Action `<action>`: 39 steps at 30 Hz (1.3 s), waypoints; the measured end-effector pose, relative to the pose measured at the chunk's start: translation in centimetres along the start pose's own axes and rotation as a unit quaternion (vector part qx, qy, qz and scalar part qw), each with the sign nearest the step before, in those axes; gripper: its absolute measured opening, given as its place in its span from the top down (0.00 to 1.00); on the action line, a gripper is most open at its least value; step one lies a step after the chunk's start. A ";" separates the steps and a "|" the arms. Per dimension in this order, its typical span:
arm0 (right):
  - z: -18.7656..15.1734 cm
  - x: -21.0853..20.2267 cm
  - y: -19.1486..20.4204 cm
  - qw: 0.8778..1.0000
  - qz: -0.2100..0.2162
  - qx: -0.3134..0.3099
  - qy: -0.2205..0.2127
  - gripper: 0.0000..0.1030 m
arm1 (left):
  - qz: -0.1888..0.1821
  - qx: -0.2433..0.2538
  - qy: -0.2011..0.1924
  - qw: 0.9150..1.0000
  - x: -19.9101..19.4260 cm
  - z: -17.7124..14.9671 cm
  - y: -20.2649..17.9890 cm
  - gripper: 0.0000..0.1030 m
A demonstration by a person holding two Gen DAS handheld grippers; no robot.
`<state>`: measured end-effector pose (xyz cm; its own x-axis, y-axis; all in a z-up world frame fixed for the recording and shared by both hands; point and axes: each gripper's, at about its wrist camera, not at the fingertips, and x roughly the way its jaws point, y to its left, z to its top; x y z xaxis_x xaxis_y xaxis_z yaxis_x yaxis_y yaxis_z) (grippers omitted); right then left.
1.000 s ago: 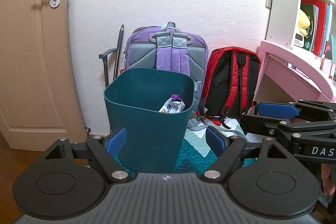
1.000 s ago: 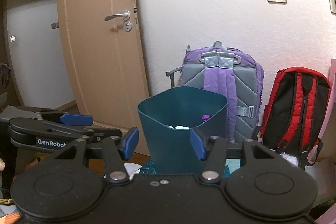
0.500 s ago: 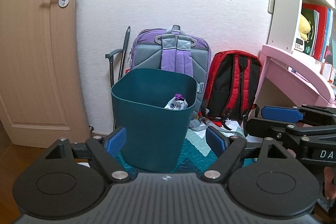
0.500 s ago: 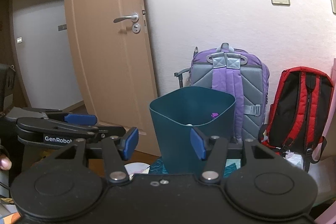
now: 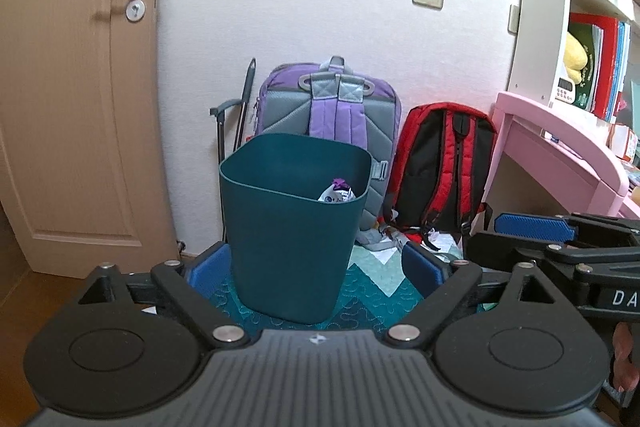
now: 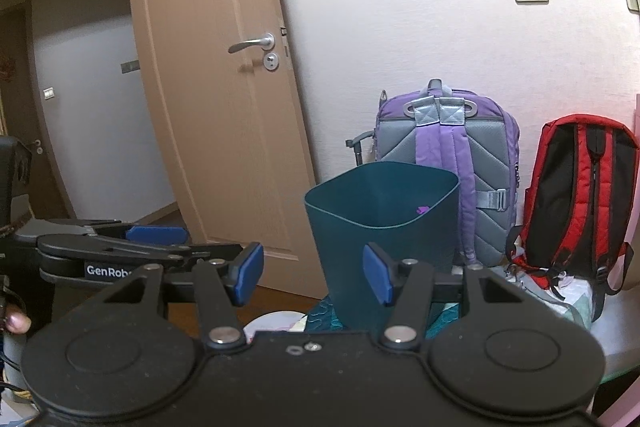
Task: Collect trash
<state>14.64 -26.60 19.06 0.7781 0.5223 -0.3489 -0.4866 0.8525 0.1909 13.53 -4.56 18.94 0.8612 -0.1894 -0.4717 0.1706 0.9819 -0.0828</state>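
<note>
A dark teal trash bin (image 5: pixel 294 239) stands on a teal patterned quilt (image 5: pixel 376 291); it also shows in the right wrist view (image 6: pixel 384 227). A white and purple wrapper (image 5: pixel 338 193) lies inside it, seen as a purple bit in the right wrist view (image 6: pixel 422 210). My left gripper (image 5: pixel 316 269) is open and empty, a short way back from the bin. My right gripper (image 6: pixel 314 277) is open and empty, back and to the left of the bin. Each gripper shows in the other's view: the right one at the right edge (image 5: pixel 560 239), the left one at the left edge (image 6: pixel 120 247).
A purple and grey backpack (image 5: pixel 332 115) and a red and black backpack (image 5: pixel 444 163) lean on the white wall behind the bin. A wooden door (image 5: pixel 76 99) stands left. A pink desk (image 5: pixel 560 147) and bookshelf (image 5: pixel 592 7) are at the right.
Both grippers have drawn back and away from the bin, which looks smaller and farther now. Both stay open and empty.
</note>
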 end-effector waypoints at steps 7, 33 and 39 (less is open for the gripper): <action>-0.6 -2.3 1.2 1.000 0.011 -0.002 -0.016 0.46 | -0.002 0.002 -0.019 1.000 -2.6 -0.5 -1.2 0.01; 0.5 1.8 0.0 1.000 0.015 -0.005 0.008 0.45 | 0.029 0.006 -0.022 0.999 1.3 0.7 0.6 0.00; 0.9 4.6 -1.1 1.000 0.018 0.001 0.017 0.45 | 0.029 0.003 -0.015 0.999 4.1 1.3 1.7 0.00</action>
<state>19.10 -25.08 18.10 0.7463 0.5514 -0.3728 -0.5131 0.8334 0.2054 17.93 -3.64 17.99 0.8831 -0.1334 -0.4498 0.1239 0.9910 -0.0506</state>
